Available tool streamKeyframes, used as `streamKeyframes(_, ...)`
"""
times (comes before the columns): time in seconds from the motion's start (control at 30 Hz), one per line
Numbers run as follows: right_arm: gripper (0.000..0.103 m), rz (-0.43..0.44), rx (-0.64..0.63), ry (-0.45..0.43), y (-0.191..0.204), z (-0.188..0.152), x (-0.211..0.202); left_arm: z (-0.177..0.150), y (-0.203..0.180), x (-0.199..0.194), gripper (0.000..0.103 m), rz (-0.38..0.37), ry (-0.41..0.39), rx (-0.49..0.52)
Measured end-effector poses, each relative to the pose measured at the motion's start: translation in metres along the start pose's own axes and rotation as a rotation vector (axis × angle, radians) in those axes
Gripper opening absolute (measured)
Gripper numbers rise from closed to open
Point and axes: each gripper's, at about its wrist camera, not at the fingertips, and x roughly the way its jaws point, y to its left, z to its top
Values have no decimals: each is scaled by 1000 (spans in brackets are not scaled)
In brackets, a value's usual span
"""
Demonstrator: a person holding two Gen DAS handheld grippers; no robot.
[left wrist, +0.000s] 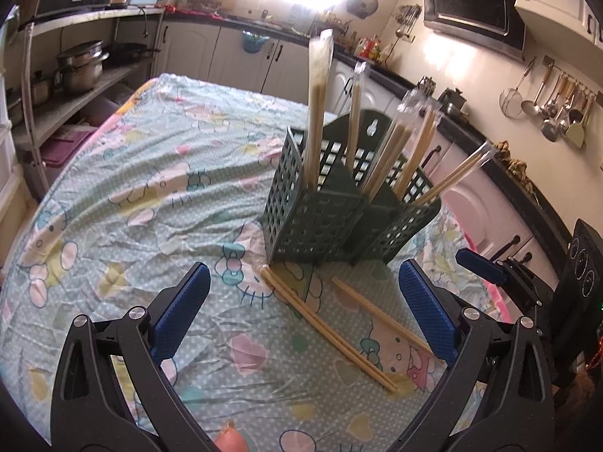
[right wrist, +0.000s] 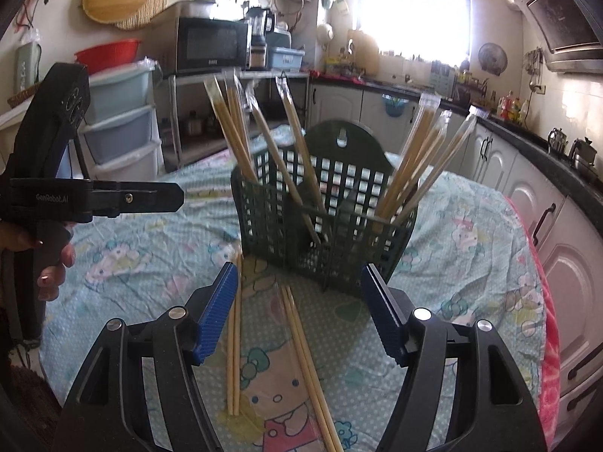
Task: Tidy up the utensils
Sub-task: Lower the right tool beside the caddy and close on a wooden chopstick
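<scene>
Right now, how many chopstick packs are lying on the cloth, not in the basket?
2. One pack lies beside the right gripper's left finger; the other pack lies between its fingers, angled toward the basket. More may be hidden behind the basket.

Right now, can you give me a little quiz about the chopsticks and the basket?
1. True or false: every wrapped chopstick pair already stands in the green basket.
2. How many wrapped chopstick pairs lie on the tablecloth?
3. Is the right gripper A) open or B) shut on chopsticks?

Key: 1 false. 2 two: the left pair and the right pair. 3 A; the left gripper is open too.
</scene>
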Motion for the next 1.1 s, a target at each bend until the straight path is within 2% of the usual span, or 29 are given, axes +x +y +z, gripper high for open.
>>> streamKeyframes(0.1, 65, 13, -1, 55, -2, -4, 13, -3, 3, 12, 92, -6, 33, -12)
streamKeyframes(0.17, 59, 23, -2, 98, -2, -7, 24, -5, 5, 21, 92, -11, 55, -31)
streamKeyframes(0.3, 51, 56, -5, 173, -1, -11, 46, -7, 9, 39, 69, -28, 112, -73)
streamKeyframes(0.5, 39, 87, -41, 244, 7, -12, 75, -14, 19, 67, 54, -58, 206, -146)
streamKeyframes(0.83, 34, 101, -18, 329, 9, -20, 106, -15, 33, 95, 46, -31, 266, -202)
streamKeyframes(1.1, 16, 123, -8, 352, 12, -19, 103, -7, 24, 112, 40, 71, 319, -140)
